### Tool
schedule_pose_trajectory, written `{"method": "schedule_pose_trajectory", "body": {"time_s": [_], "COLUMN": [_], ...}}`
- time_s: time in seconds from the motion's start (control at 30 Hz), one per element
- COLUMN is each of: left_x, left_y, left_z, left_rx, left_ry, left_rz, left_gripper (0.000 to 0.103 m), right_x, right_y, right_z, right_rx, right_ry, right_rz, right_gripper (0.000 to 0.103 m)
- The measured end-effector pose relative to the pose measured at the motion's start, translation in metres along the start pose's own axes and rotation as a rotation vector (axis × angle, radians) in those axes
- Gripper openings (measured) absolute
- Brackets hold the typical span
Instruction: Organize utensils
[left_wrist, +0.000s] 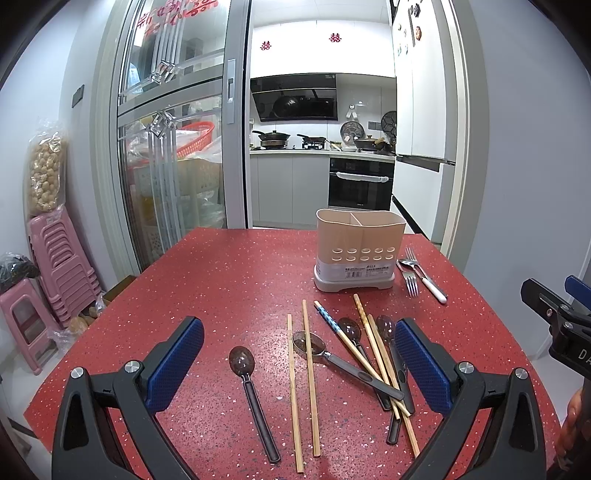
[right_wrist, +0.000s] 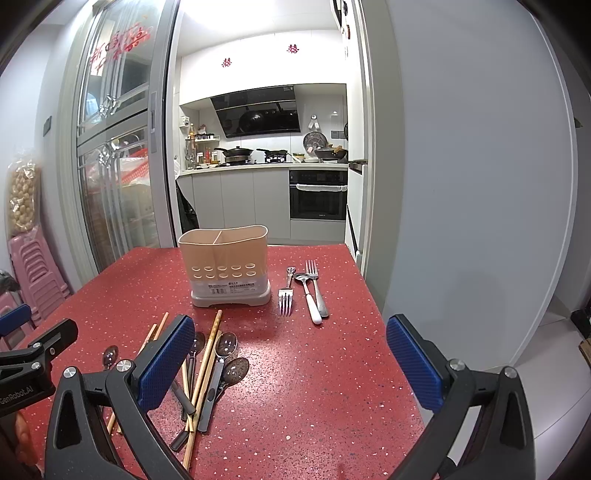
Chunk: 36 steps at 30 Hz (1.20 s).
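my left gripper (left_wrist: 299, 354) jaws wide apart above loose wooden chopsticks (left_wrist: 310, 376) and dark spoons (left_wrist: 242, 360) | my right gripper (right_wrist: 290, 354) spread, holding nothing | beige perforated holder (right_wrist: 225, 266) stands beyond, steel forks (right_wrist: 285, 295) beside it on speckled red table (right_wrist: 325, 369)

Red speckled surface (left_wrist: 229, 280) in front. Behind it, open doorway into small kitchen. White and grey cupboards (left_wrist: 288, 184), black oven (left_wrist: 360, 182), black hood (left_wrist: 295, 98) over stove with pans (left_wrist: 273, 137). Two red paper signs (left_wrist: 334, 37) high on white wall. Tall glass sliding door (left_wrist: 173, 129) at left. Pink stools (left_wrist: 61, 258) stacked by grey wall. White fridge (left_wrist: 421, 110) at right. Bright ceiling light.
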<state>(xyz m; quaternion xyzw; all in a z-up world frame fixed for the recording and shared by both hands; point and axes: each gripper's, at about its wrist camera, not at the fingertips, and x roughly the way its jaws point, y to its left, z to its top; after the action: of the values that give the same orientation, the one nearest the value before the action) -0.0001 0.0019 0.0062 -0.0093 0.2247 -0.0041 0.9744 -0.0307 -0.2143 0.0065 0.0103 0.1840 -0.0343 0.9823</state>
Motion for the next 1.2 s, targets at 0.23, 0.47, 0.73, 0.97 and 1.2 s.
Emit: {"method": "schedule_pose_trajectory", "body": {"time_s": [0.23, 0.47, 0.73, 0.97, 1.2], "left_x": [0.0002, 0.0023, 0.0023, 0.0029, 0.0027], "left_y": [-0.0004, -0.0034, -0.0032, -0.0033, -0.0035], "left_z": [0.0001, 0.0015, 0.0014, 0.0018, 0.0018], "left_rx": [0.0, 0.0, 0.0, 0.001, 0.001], "left_ry": [0.001, 0.005, 0.006, 0.007, 0.006], "left_rz": [0.001, -0.002, -0.002, -0.003, -0.003], "left_gripper": [0.103, 0.103, 0.103, 0.103, 0.103], "right_x": [-0.0007, 0.0016, 0.0025, 0.0032, 0.0032], "right_y": [-0.0002, -0.0016, -0.0018, -0.0009, 0.001], "right_z": [-0.0003, 0.0008, 0.0015, 0.0018, 0.0028], "right_rx": [0.0, 0.005, 0.004, 0.004, 0.001], "right_ry": [0.001, 0.007, 0.004, 0.004, 0.006], "right_rz": [0.002, 0.003, 0.005, 0.006, 0.01], "right_gripper": [0.103, 0.103, 0.103, 0.103, 0.103]}}
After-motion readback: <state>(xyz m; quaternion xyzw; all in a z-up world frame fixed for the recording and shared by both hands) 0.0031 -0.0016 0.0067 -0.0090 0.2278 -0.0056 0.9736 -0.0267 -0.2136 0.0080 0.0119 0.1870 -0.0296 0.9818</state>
